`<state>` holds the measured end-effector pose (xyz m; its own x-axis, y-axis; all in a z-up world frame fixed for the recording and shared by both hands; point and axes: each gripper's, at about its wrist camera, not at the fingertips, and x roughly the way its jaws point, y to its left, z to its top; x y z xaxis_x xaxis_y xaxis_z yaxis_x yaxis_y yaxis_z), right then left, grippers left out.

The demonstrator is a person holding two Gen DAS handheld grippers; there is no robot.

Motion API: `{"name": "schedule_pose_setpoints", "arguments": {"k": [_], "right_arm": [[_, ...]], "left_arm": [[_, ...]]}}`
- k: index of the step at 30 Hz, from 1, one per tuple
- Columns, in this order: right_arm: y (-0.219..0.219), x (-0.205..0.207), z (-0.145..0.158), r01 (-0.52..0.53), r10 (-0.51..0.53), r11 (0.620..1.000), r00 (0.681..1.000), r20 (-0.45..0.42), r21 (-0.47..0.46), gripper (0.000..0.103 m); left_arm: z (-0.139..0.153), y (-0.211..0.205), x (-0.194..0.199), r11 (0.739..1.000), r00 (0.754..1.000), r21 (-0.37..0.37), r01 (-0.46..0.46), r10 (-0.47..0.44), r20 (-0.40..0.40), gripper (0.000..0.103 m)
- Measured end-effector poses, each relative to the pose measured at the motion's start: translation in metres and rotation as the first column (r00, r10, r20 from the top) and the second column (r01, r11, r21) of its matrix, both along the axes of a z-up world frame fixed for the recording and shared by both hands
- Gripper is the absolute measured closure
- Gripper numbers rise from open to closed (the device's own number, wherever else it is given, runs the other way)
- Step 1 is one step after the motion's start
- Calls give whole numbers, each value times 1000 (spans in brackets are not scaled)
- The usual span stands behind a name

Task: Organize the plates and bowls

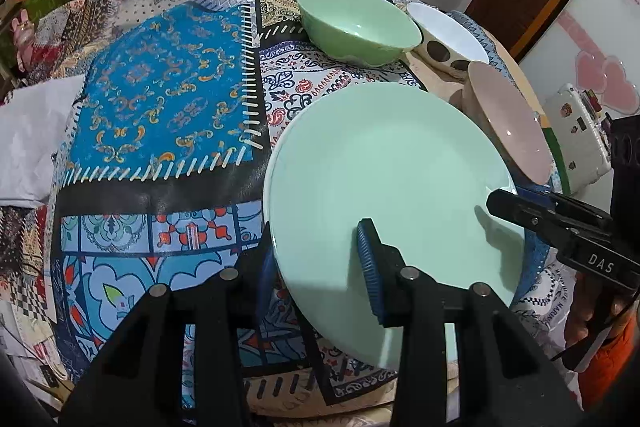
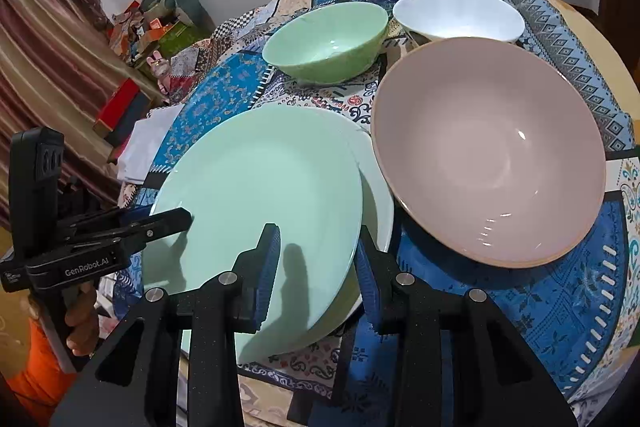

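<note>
A mint green plate [image 1: 380,167] lies on a white plate [image 2: 378,183] on the patterned tablecloth. My left gripper [image 1: 316,267] is open, its fingers straddling the green plate's near left rim. My right gripper [image 2: 316,267] is open, its fingers straddling the plates' near right rim; it also shows in the left wrist view [image 1: 560,223]. A pink bowl [image 2: 488,151] stands just right of the plates. A green bowl [image 2: 326,41] and a white spotted bowl [image 2: 458,15] stand behind.
The round table's right edge [image 2: 592,39] curves past the bowls. Patterned tablecloth [image 1: 168,99] lies to the left of the plates. White paper [image 1: 32,135] lies at the table's left side. Cluttered shelves [image 2: 132,39] stand beyond.
</note>
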<state>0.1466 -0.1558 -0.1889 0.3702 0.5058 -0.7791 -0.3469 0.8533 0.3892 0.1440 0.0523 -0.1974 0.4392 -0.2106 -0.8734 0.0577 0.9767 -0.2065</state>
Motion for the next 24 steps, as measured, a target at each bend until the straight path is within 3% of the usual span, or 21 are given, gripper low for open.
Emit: {"name": "schedule_pose_setpoints", "arguments": {"k": [24], "right_arm": [[4,5,-7,-1,1,1000,1000,-7,-5,69]], "left_arm": [[-5,0,15,997,1000,73,-18,17,5,65]]}}
